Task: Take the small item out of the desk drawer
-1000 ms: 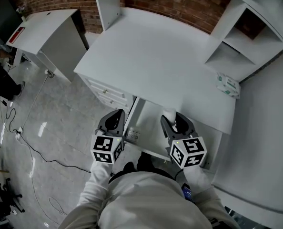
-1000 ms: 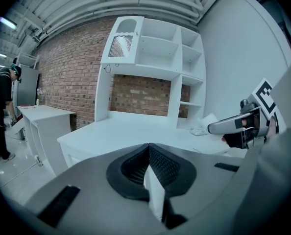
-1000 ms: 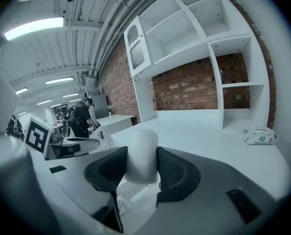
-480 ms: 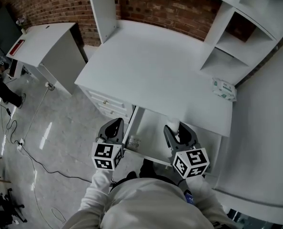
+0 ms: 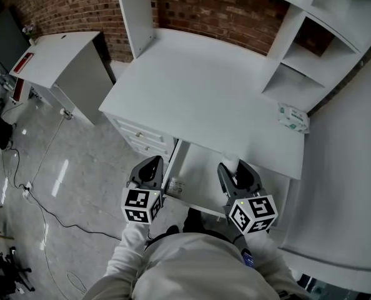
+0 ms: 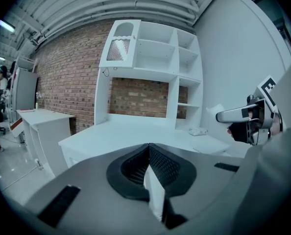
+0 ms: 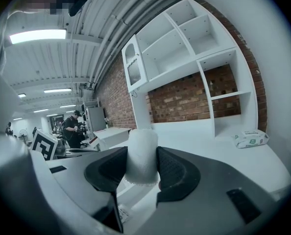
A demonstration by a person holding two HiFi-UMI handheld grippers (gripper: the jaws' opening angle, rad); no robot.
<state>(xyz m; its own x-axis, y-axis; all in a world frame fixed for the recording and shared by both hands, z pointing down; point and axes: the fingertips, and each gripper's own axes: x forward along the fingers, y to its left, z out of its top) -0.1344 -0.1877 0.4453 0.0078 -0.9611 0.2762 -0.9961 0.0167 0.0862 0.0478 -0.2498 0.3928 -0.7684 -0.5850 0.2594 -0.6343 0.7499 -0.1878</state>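
No legible text; print on wipes pack (image 5: 294, 116) too small.

L arm (image 5: 130, 236) & R arm (image 5: 267, 239) reach fwd from the torso, grippers side by side, both tipped slightly down. L gripper (image 6: 148, 148): jaws meet at the tips, seemingly w/ nothing between. R gripper (image 5: 235, 167): jaws part-spread, pads pressed on both sides of a small white roll (image 7: 141, 153).

Left tool (image 5: 151, 162), right tool (image 5: 237, 167): grey, black-white marker cubes (image 5: 140, 205); pale sleeves (image 5: 130, 236).
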